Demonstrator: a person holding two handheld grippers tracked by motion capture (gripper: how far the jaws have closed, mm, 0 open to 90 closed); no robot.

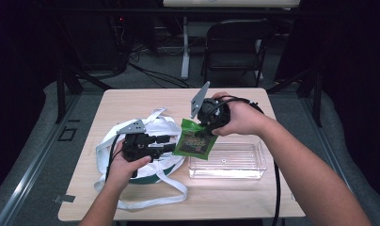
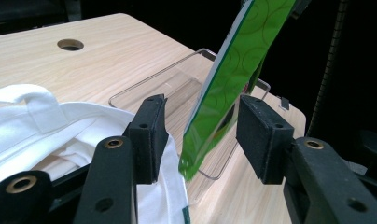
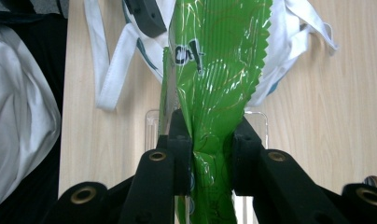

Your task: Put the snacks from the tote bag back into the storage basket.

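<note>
Your right gripper [image 3: 210, 154] pinches the crinkly green foil snack packet [image 1: 194, 140], your left gripper [image 2: 203, 140] stands released around its lower edge; next, lower it into the clear plastic rectangular tray [image 1: 235, 162].

- Your right gripper [image 3: 207, 158] holds the packet [image 1: 194, 140] between its jaws, and the packet hangs down from them over the counter [image 1: 131, 101].
- The packet's lower end also hangs between the jaws of your left gripper [image 2: 203, 135], touching neither pad.
- The tray [image 1: 254, 172] lies on the counter under and beyond the packet, on the far side of your left jaws.
- The cloth bag [image 1: 164, 126] lies on the counter beneath your left gripper, just beside the tray.
</note>
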